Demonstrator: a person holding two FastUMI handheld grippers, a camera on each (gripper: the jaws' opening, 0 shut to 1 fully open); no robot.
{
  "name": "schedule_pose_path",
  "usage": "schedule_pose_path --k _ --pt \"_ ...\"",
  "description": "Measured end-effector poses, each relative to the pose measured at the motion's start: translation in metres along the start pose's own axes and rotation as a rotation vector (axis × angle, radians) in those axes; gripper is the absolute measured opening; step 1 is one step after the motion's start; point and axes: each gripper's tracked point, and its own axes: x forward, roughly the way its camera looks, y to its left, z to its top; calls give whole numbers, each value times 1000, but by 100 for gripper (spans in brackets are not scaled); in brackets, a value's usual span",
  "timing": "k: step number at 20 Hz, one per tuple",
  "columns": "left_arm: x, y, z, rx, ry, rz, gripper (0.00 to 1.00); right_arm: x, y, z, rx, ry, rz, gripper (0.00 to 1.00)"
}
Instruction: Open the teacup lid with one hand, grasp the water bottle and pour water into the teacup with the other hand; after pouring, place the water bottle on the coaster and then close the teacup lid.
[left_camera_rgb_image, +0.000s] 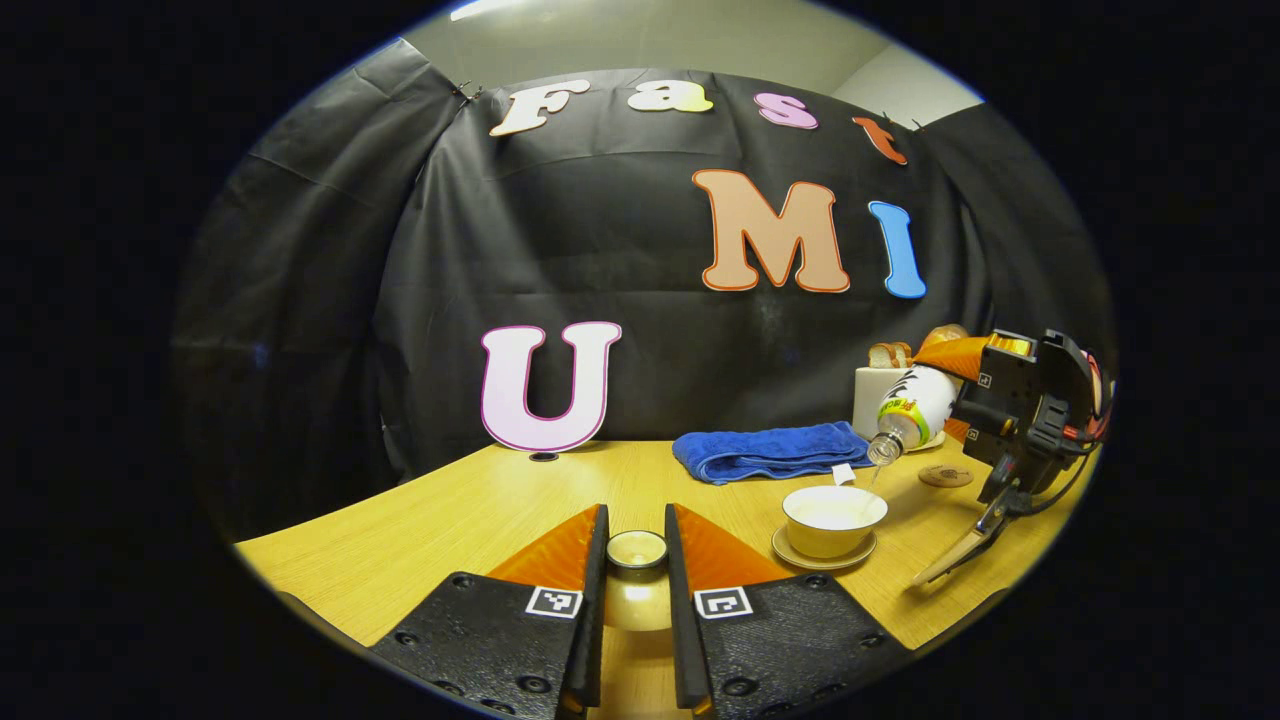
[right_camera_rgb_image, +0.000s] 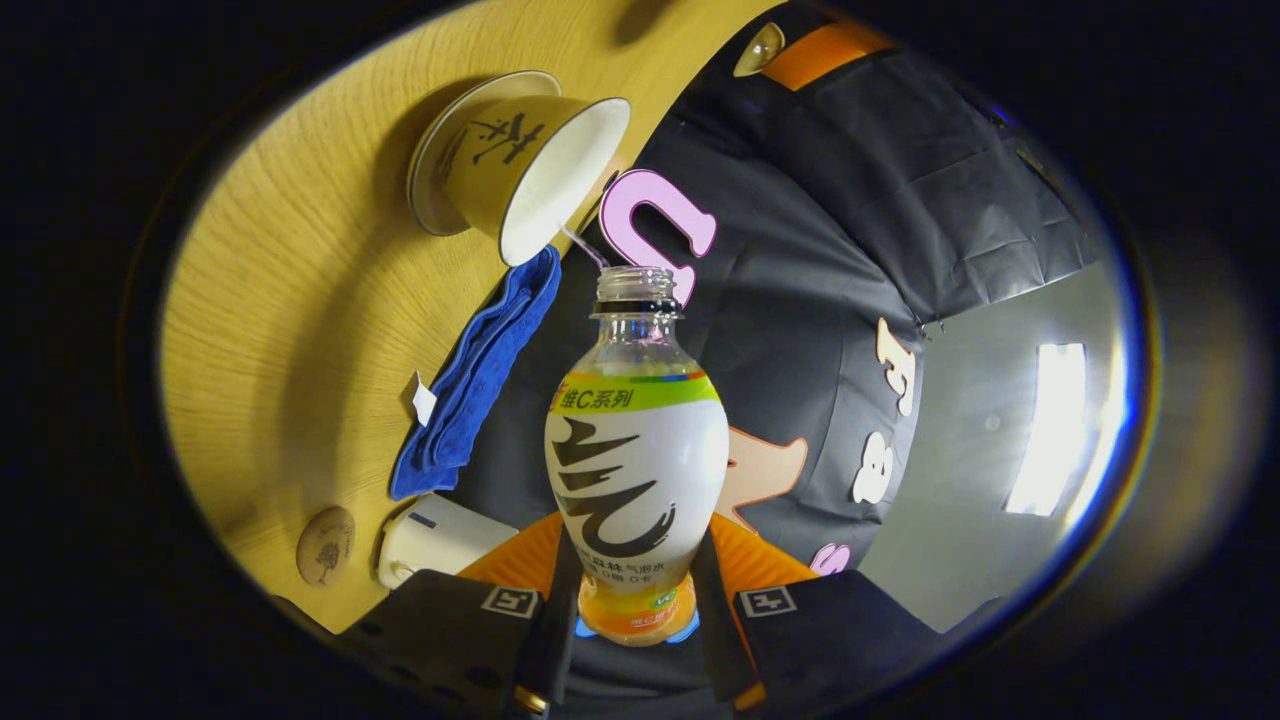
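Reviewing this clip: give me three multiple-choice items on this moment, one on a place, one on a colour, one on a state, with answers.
1. Where does the coaster lie? A) under the teacup B) on the bare table right of the teacup C) on the towel
2. What colour is the folded towel? A) blue B) red C) white
3. What is the water bottle doing? A) standing capped B) lying flat C) tilted, pouring

Answers: 1 B, it lies apart from the cup. 2 A, plainly blue. 3 C, a stream runs from its open neck into the teacup while the right gripper holds it.

Bare table left of teacup; towel, toaster crowding behind.
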Motion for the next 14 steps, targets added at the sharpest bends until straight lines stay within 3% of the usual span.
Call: schedule_pose_path --k 3,6,9,11,14 --pt "0 0 -1 0 0 0 26 -6 31 -2 198 28 119 56" --pt "0 0 -1 0 0 0 26 -16 39 -2 441 61 183 59" --pt "0 1 -1 0 0 1 26 -20 49 -1 737 91 259 60" --pt "0 1 -1 0 0 2 26 -24 52 -5 974 129 309 55" --pt "1 0 -1 0 0 2 26 -22 41 -25 1270 159 274 61"
